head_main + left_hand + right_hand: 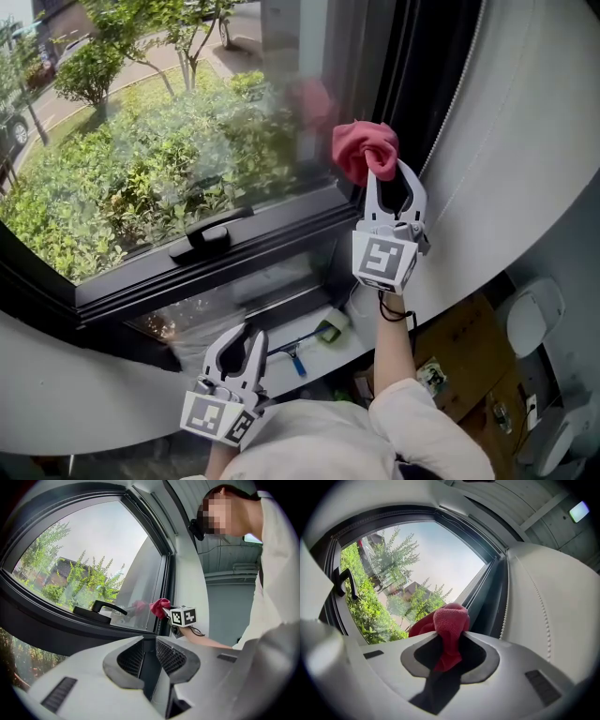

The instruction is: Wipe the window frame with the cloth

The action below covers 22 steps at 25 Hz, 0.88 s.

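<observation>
A bunched red cloth (364,148) is pinched between the jaws of my right gripper (380,169), held up against the glass beside the dark window frame's upright (405,66). The frame's bottom rail (244,258) carries a black handle (211,232). In the right gripper view the cloth (450,620) bulges out of the gripper (452,634) close to the frame upright (487,597). My left gripper (249,330) hangs low over the sill, jaws together and empty. Its own view shows its tips (145,638), the cloth (161,605) and the handle (105,607).
A white blind (525,141) with a bead cord (461,80) hangs right of the frame. A blue-handled cleaning tool (314,339) lies on the white sill (94,394). Cardboard boxes (459,356) and a white appliance (530,314) sit below.
</observation>
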### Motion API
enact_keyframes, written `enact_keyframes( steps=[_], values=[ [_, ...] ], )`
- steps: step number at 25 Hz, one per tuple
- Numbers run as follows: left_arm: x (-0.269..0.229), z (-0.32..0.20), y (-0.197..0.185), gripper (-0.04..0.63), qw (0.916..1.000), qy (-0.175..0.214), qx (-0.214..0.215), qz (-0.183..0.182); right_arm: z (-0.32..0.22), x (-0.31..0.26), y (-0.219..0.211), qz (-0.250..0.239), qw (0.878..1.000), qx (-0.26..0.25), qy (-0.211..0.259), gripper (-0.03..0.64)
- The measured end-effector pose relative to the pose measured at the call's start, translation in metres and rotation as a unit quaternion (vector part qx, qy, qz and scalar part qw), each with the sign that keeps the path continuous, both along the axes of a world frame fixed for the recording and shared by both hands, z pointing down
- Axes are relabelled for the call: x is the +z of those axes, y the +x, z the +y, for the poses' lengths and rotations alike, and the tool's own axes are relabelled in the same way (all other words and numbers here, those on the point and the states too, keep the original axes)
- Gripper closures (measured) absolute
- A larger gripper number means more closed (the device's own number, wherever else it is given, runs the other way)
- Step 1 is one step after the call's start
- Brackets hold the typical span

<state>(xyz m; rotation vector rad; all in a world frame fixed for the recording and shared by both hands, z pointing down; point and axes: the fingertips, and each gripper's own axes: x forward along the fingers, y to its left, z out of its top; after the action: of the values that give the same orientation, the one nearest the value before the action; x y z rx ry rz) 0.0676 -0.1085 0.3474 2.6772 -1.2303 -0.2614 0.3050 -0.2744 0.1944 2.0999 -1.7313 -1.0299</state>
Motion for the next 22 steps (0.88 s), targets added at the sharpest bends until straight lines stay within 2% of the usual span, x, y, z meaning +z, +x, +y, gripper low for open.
enact_keyframes(
  steps=[22],
  values=[
    [0.000, 0.001, 0.003, 0.506, 1.0000, 0.001, 0.004, -0.002, -0.002, 0.030, 0.002, -0.006, 1.000, -0.001, -0.025, 0.508]
  ],
)
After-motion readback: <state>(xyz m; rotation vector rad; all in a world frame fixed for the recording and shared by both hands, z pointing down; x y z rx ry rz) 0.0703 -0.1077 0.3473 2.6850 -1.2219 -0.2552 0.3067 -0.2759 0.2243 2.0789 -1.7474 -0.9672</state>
